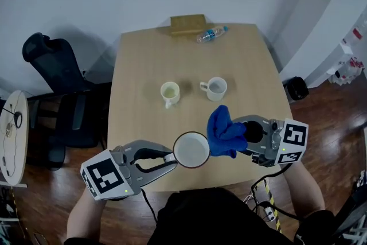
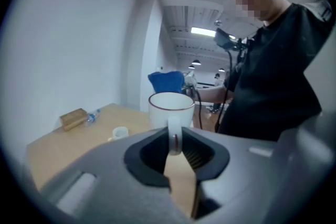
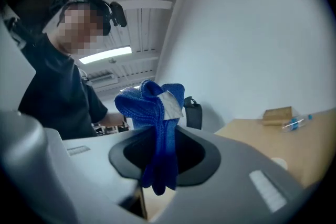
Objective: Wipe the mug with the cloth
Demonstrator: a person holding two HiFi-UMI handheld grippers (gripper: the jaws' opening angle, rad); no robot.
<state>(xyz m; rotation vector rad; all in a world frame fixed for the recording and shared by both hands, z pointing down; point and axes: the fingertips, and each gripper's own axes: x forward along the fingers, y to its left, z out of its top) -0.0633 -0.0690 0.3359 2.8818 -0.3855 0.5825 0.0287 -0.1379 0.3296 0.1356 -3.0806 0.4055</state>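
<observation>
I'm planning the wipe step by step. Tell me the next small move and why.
Probably push the blue cloth into the mouth of the mug and start rubbing. The left hand-held gripper is shut on the mug's handle, holding it up off the table; the right hand-held gripper clamps the bunched cloth right beside the rim.

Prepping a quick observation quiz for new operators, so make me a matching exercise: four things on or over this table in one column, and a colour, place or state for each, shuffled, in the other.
Things:
1. mug
2. cloth
3. bottle
4. wooden block

Descriptions:
A. clear, lying on its side
B. white, gripped by its handle in the left gripper
C. brown, resting at the far edge of the table
D. blue, bunched in the right gripper

Pairs: 1-B, 2-D, 3-A, 4-C.
</observation>
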